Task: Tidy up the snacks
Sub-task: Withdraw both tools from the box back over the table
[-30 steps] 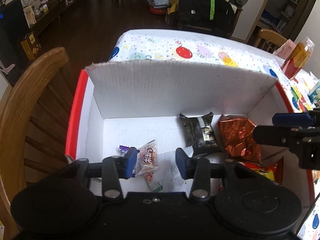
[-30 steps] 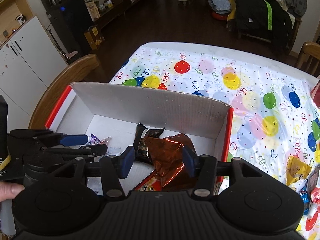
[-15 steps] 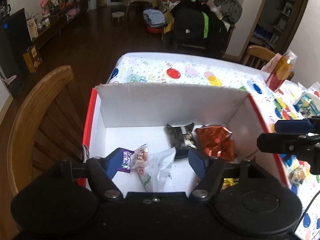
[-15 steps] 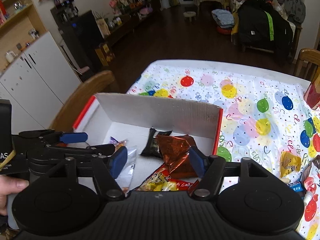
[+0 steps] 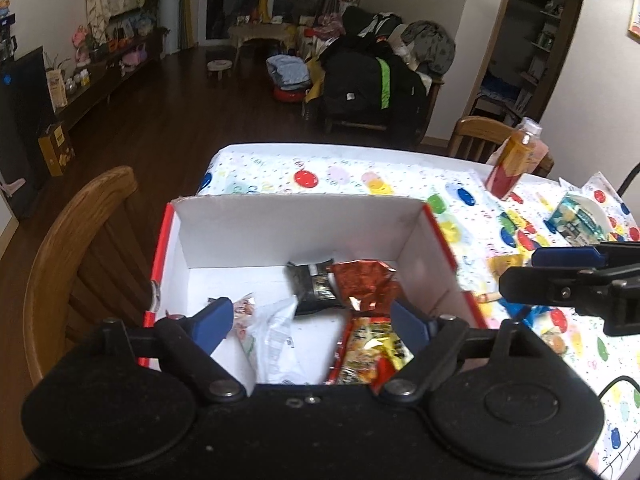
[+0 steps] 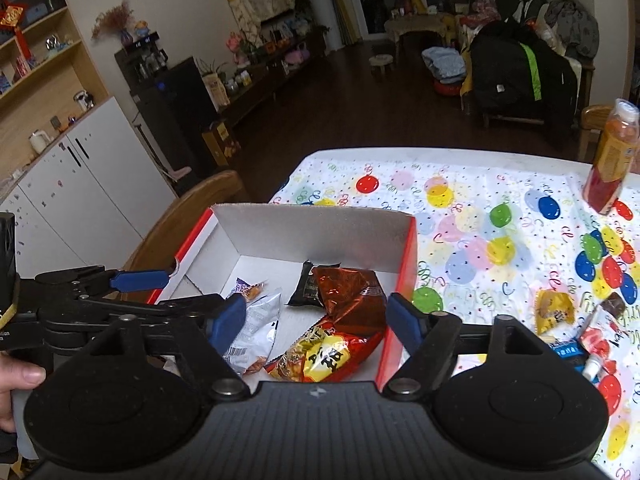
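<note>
While hovering side by side above the near end of the box (image 5: 300, 220), both grippers standing spread and gripping nothing: left gripper (image 5: 310, 322) over the box's near left, right gripper (image 6: 318, 320) over its near right. Lying inside the box, below and between the left fingers: white packet (image 5: 276, 332), red-yellow bag (image 5: 372, 350); just ahead, copper bag (image 5: 366, 282) touching black packet (image 5: 314, 286); small candies (image 6: 248, 290) peeking out beside the left fingertip. Resting loose on the table (image 6: 460, 200), right of the right gripper and outside the box: yellow snack (image 6: 554, 310) and a few more wrappers near the edge. Standing upright far ahead to the right: bottle (image 6: 612, 160). Showing at the right view's left edge: a hand (image 6: 14, 384) gripping the left handle.
</note>
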Available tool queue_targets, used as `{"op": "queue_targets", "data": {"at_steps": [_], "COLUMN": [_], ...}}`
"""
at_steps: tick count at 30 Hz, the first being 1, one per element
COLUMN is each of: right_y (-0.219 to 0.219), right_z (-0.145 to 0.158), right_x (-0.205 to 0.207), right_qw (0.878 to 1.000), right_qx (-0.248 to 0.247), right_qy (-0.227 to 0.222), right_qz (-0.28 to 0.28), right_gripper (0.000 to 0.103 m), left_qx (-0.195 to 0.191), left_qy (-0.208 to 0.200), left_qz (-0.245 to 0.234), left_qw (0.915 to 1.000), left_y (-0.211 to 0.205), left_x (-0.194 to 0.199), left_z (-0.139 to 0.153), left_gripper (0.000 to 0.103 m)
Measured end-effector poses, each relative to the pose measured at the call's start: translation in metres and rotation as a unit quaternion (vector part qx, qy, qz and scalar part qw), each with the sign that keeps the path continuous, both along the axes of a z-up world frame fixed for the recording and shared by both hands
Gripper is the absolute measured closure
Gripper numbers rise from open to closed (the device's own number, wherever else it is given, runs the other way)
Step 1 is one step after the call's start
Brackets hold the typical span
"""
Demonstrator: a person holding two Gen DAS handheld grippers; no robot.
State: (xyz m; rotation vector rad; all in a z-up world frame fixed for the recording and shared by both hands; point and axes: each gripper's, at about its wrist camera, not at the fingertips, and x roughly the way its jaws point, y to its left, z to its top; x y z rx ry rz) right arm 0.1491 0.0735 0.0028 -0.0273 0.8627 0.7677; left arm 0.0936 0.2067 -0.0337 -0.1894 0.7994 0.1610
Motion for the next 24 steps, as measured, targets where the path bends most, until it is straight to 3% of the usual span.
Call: {"op": "queue_targets", "data": {"at_steps": [11,17,24], "right_y": [-0.063,-0.110,-0.157], "right_z": [0.012,0.014,0.005], "right_x": [-0.018,-0.026,-0.024], "right_qw": [0.999,0.997,0.996], "right_qx": [0.033,0.046,0.035], "right_qy": [-0.022,-0.048,-0.060], "right_qz": [-0.012,-0.029,-0.053], "right_gripper": [0.023,0.016,0.014], "left_qx": [0.009,0.013,0.025], "left_qy": [-0.030,-0.044,-0.057], "left_qz": [-0.022,-0.032,-0.043], "left_qw": [0.9993,0.9984,0.9971], "left_y": [-0.056,-0.090,-0.131], "left_x": [-0.013,-0.013,-0.004], "left_z": [0.016,0.021,0.020], "left_gripper": [0.007,0.001,0.001]}}
